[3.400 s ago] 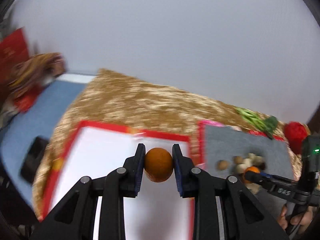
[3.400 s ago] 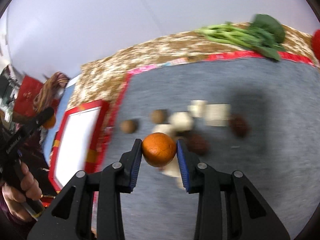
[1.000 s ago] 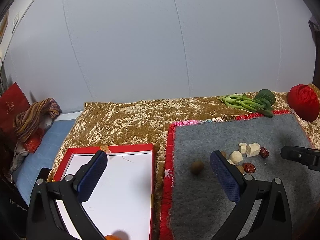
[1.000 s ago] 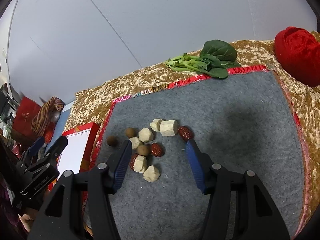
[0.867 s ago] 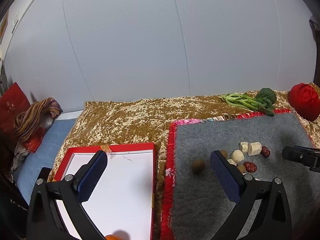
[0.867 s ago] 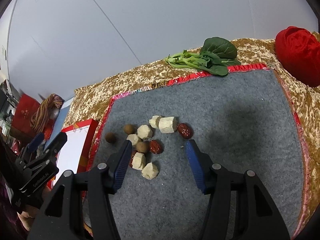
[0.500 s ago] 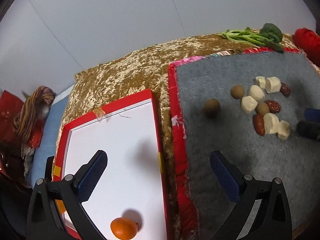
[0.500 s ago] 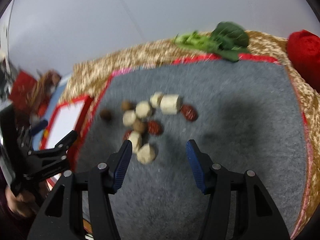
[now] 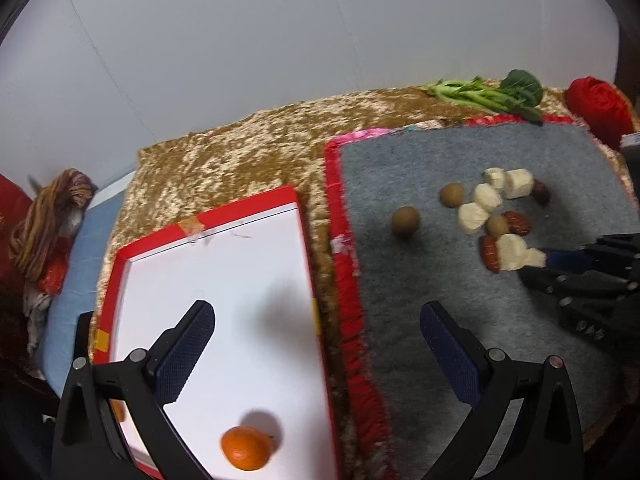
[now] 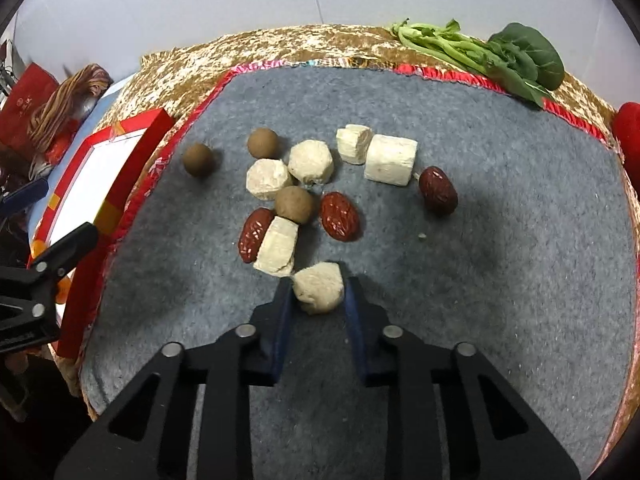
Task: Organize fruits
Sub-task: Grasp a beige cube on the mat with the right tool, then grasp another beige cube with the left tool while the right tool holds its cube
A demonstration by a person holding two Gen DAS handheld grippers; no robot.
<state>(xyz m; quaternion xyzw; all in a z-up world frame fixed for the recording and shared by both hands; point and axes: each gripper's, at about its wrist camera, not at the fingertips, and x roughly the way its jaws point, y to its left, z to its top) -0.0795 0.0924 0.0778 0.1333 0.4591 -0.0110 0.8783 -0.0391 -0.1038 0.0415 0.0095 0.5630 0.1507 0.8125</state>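
Observation:
My right gripper (image 10: 319, 294) is shut on a pale beige chunk (image 10: 319, 292) low on the grey felt mat (image 10: 500, 264). Beyond it lie several more pale chunks (image 10: 390, 159), three red dates (image 10: 339, 216) and three brown round fruits (image 10: 197, 159). My left gripper (image 9: 320, 344) is open and empty above the red-rimmed white tray (image 9: 224, 296). An orange (image 9: 246, 448) lies at the tray's near end; a second orange (image 9: 117, 410) peeks out behind my left finger. The right gripper also shows in the left wrist view (image 9: 538, 258) at the pile's edge.
Green leafy stalks (image 10: 484, 54) lie past the mat's far edge. A red cloth bundle (image 9: 596, 106) sits at the far right. A gold patterned cloth (image 9: 240, 160) covers the table. A striped scarf (image 9: 44, 216) and blue surface lie to the left.
The right gripper dropped to the mat and closed on the nearest pale chunk. The left gripper tilted down over the tray, bringing the orange further into view.

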